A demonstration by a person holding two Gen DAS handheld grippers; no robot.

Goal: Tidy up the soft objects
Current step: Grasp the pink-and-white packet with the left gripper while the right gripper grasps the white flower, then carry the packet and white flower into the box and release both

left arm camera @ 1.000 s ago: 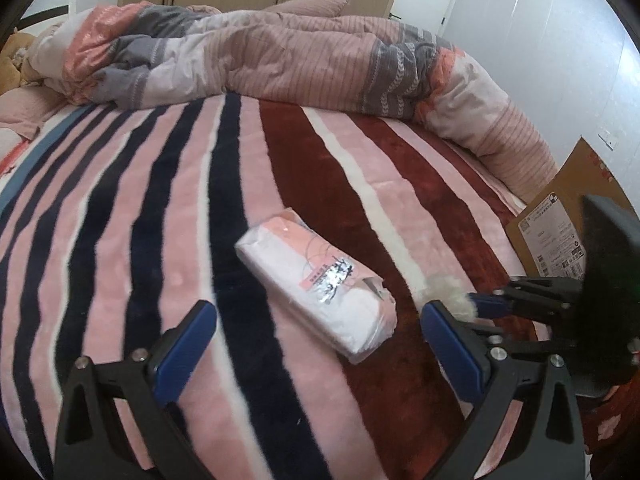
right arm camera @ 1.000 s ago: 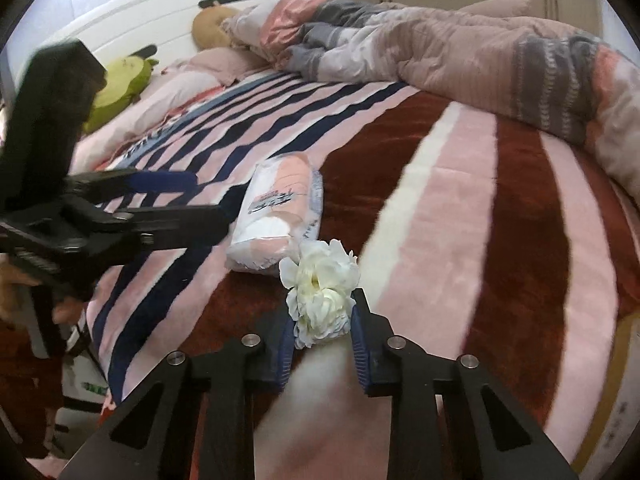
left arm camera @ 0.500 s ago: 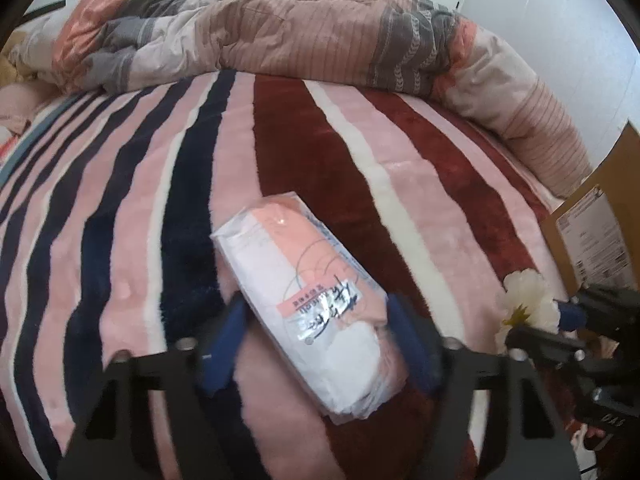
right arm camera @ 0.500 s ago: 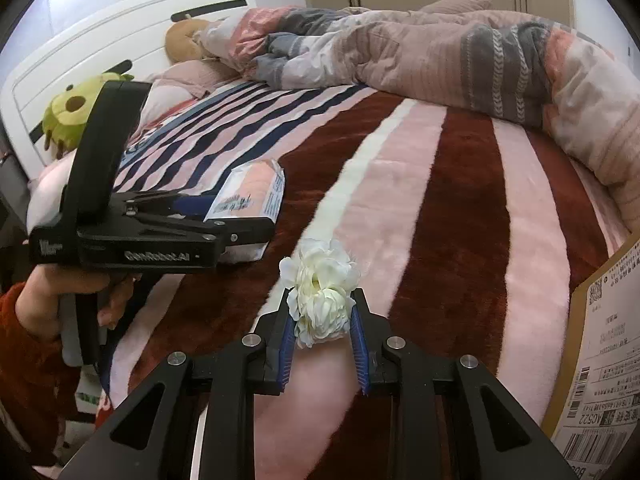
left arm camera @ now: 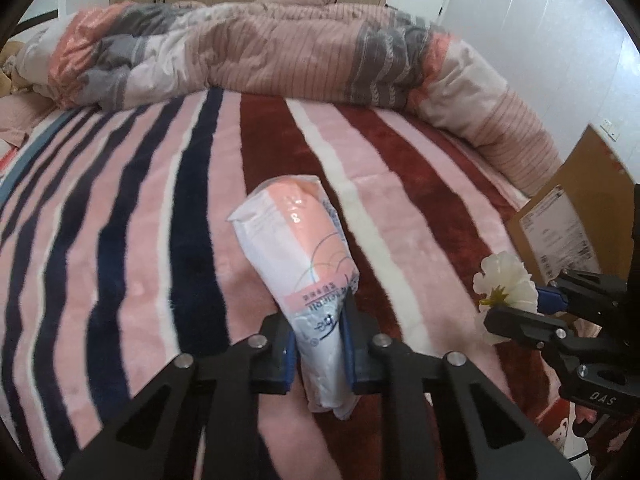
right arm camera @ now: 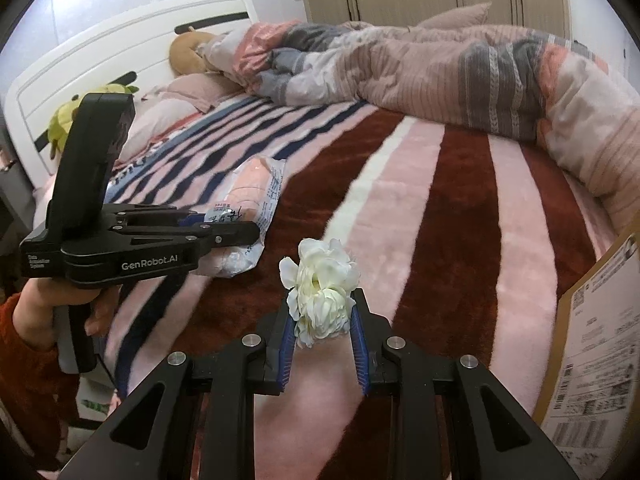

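Note:
My left gripper (left arm camera: 319, 334) is shut on a pink and white soft tissue pack (left arm camera: 298, 240) and holds it lifted off the striped blanket (left arm camera: 140, 220), its far end tilted up. The pack also shows in the right wrist view (right arm camera: 248, 200), held by the left gripper (right arm camera: 240, 236). My right gripper (right arm camera: 322, 328) is shut on a white fabric flower (right arm camera: 320, 284) and holds it above the blanket. The flower also shows at the right of the left wrist view (left arm camera: 505, 284).
A rumpled pink and grey duvet (left arm camera: 260, 48) lies across the far side of the bed. A cardboard box (right arm camera: 592, 344) with labels stands at the bed's right edge. Plush toys (right arm camera: 66, 116) and pillows lie by the white headboard (right arm camera: 100, 52).
My left gripper closed on the tissue pack and lifted it off the blanket. My right gripper kept hold of the flower and rose a little.

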